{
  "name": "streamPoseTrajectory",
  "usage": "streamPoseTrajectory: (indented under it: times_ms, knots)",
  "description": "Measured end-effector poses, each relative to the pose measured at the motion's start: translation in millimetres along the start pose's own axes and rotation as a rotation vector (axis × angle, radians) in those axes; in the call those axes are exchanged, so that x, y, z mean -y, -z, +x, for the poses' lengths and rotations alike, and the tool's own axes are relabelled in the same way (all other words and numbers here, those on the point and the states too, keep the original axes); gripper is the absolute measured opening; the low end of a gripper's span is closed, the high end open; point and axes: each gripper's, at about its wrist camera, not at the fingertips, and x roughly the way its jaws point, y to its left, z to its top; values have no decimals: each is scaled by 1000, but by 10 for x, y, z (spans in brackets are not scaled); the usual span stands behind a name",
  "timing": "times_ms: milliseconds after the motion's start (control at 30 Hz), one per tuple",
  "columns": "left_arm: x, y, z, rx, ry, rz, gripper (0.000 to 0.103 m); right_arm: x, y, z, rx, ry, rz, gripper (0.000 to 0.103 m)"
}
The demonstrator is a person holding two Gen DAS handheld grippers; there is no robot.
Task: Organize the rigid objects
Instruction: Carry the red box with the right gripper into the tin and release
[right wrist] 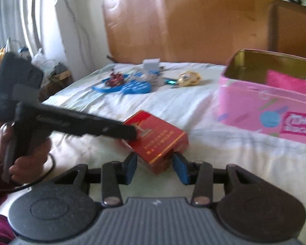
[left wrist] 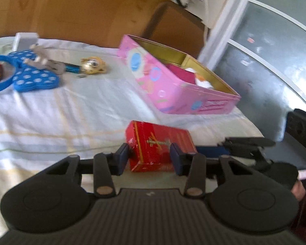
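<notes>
Straddling the red box [left wrist: 159, 146], both grippers [left wrist: 150, 159] [right wrist: 155, 167] stand open.

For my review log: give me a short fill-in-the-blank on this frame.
1. The box between the left gripper's fingers is ___.
2. The open tin is ___ outside.
3. The polka-dot toy is ___.
4. Everything lies on a ___.

Missing: red; pink; blue; bedsheet

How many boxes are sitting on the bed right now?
2: a red box near the front, between both grippers' fingers, and an open pink tin behind it, to the right. Others may be out of view.
</notes>
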Motion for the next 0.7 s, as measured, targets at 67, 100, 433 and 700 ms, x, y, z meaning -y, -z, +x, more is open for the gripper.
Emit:
streamPoseTrajectory:
  times_ms: [67,100,433,700]
  knots:
    - [63,-18,39,-6,-3,15,48,75,11,-49,9,6,10,40]
    - [81,-31,59,-8,-3,16,49,91,21,-52,12,12,9,41]
    - [169,-85,135,-17,-48,11,50,-14,61,28,26,72,-94,43]
    - [649,-807,240,108,-2,133,50,277,-325,-431,267,169,-114,43]
